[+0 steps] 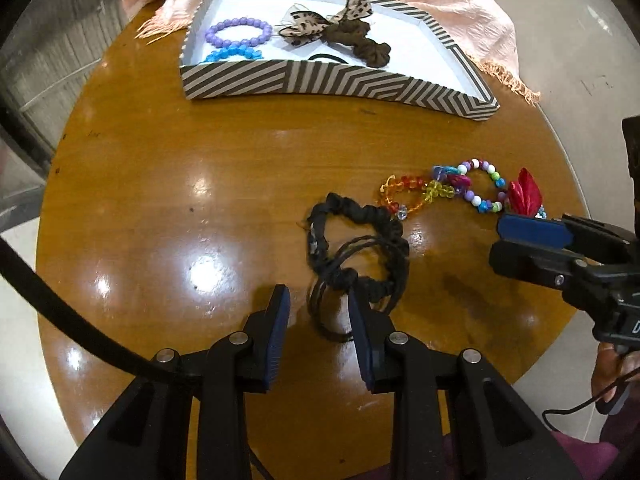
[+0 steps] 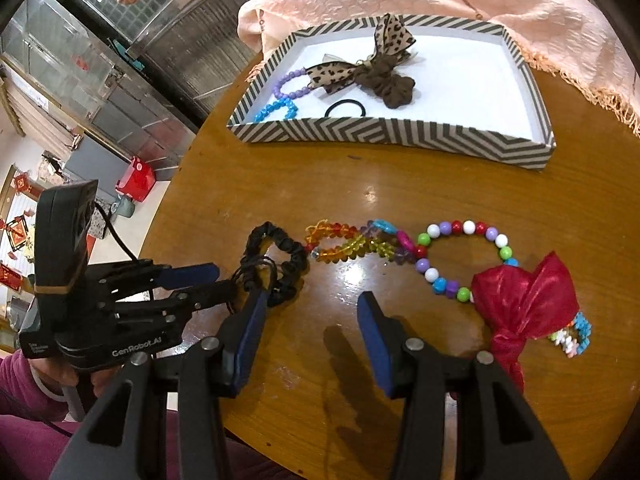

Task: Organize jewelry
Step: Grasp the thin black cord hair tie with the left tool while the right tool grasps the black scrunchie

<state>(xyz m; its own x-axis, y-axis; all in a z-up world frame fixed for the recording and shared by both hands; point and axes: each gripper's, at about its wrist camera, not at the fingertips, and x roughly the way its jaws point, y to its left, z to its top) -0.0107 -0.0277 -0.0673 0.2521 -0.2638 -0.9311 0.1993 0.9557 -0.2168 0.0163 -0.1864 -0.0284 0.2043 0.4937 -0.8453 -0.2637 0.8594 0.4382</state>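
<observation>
A black scrunchie point(image 1: 360, 216) tangled with thin black hair ties point(image 1: 326, 320) lies on the round wooden table point(image 1: 180, 200). My left gripper point(image 1: 318, 300) stands open just above it, one finger on each side of the thin ties' loop and not pressing on it. In the right wrist view the left gripper point(image 2: 236, 280) reaches the scrunchie point(image 2: 288, 256) from the left. My right gripper point(image 2: 312, 300) hangs open over bare wood, nothing between its fingers. Beside it lie a rainbow bead bracelet point(image 2: 340, 242), a multicolour bead bracelet point(image 2: 464, 256) and a red ribbon bow point(image 2: 528, 300).
A striped box point(image 1: 240, 80) at the back holds a purple bracelet point(image 1: 239, 31), a blue bracelet point(image 1: 234, 55), a leopard-bow brown scrunchie point(image 1: 344, 36) and a black hair tie point(image 1: 328, 58). A pink scarf point(image 1: 440, 0) lies behind it. A small beaded bracelet point(image 2: 576, 334) peeks from under the bow.
</observation>
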